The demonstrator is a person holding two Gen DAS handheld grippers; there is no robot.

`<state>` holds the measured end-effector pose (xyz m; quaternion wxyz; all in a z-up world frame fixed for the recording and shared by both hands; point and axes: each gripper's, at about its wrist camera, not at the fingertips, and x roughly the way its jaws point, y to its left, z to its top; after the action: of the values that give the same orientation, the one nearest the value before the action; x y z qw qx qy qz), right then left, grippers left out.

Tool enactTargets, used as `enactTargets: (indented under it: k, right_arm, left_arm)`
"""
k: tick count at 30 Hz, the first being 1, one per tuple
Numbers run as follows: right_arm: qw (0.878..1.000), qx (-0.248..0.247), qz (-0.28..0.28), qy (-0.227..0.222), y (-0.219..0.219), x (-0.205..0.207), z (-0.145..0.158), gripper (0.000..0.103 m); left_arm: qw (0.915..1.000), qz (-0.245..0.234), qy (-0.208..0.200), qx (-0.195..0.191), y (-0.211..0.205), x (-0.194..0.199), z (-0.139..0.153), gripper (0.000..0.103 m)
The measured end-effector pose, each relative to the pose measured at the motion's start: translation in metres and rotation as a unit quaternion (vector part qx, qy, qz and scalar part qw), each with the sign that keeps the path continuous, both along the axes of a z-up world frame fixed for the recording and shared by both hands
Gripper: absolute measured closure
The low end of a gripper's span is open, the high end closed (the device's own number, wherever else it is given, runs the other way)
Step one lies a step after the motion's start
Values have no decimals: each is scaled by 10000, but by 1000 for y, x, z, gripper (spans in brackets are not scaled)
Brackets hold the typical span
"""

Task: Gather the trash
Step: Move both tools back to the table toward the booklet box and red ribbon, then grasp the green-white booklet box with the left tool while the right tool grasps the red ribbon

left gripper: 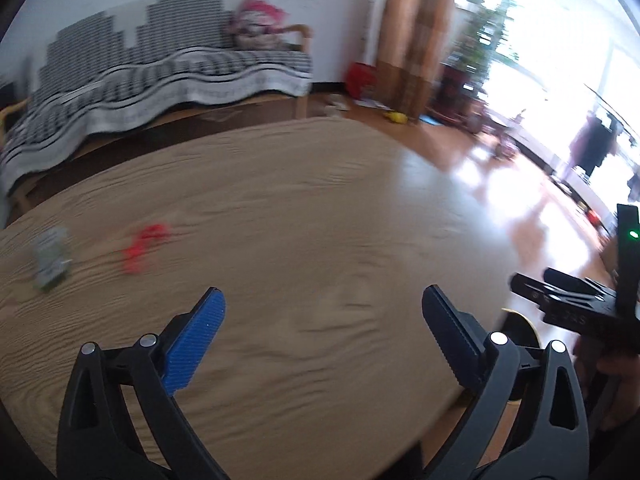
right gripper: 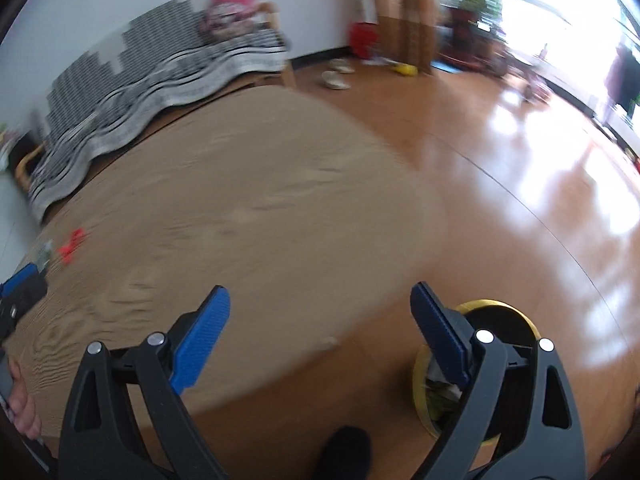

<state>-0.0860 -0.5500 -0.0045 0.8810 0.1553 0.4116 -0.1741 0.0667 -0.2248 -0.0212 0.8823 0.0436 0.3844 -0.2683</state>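
With both tools empty and spread wide, the step in hand looks like reaching for the next piece of trash. Left tool point(left gripper: 323, 300) hangs over the near part of the tabletop point(left gripper: 320, 208), blue pads well apart, nothing between them. Right tool point(right gripper: 320, 300) is the same: spread, empty, sitting over the tabletop's right edge.

Just below the right tool, on the floor point(right gripper: 500, 200) beside the tabletop, stands a yellow-rimmed bin point(right gripper: 496, 312) with crumpled stuff already inside, so that's the drop point.

Further out, on the left side of the tabletop, two pieces remain: a red scrap point(left gripper: 146, 246) and, just left of it, a grey-green wrapper point(left gripper: 50, 258). Both are blurred, so I can't tell the exact shape or material. They sit near each other but apart.

My take: the left tool is the closer one, so use it. Go for the red scrap first, since it's nearer the middle. Come in low with the pads straddling it and close only once it's centred; it looks thin and light, so a shallow pinch may slide off or push it away. Keep clear of the wrapper so it doesn't get shoved off the edge.

Beyond the tabletop: a striped sofa point(left gripper: 160, 68), curtain point(left gripper: 416, 32), bright window. None of it matters here.
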Motion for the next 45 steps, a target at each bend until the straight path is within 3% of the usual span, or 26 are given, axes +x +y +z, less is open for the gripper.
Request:
enactTargets:
  k: [6, 9, 15, 20, 26, 30, 32, 39, 45]
  right_arm:
    - [9934, -155, 1121, -178, 117, 92, 12, 14]
    - [9873, -171, 1576, -118, 172, 133, 7, 14]
    - [9771, -175, 2122, 19, 257, 208, -14, 14]
    - [9730, -397, 2265, 188, 291, 260, -39, 14]
    - [9703, -468, 2342, 372, 297, 299, -63, 15]
    - [9680, -575, 2427, 276, 296, 307, -64, 30]
    - [9663, -567, 2503, 224, 296, 306, -60, 60]
    - [9603, -537, 2725, 276, 295, 296, -58, 65]
    - [9597, -551, 2739, 302, 283, 278, -55, 65]
  left_arm:
    - [9897, 1408, -53, 235, 116, 55, -2, 7]
    - [9768, 2119, -31, 307, 172, 77, -10, 7]
    - [9600, 2780, 194, 273, 233, 104, -26, 7]
    - [9572, 2859, 307, 328, 240, 125, -40, 7]
    - [9523, 2978, 560, 366, 239, 159, -61, 7]
    - [9487, 3063, 691, 364, 238, 176, -71, 7]
    - [9447, 3178, 726, 352, 239, 183, -74, 7]
    - [9406, 3269, 890, 216, 227, 198, -81, 7]
    - [9354, 3354, 859, 717, 208, 210, -87, 7]
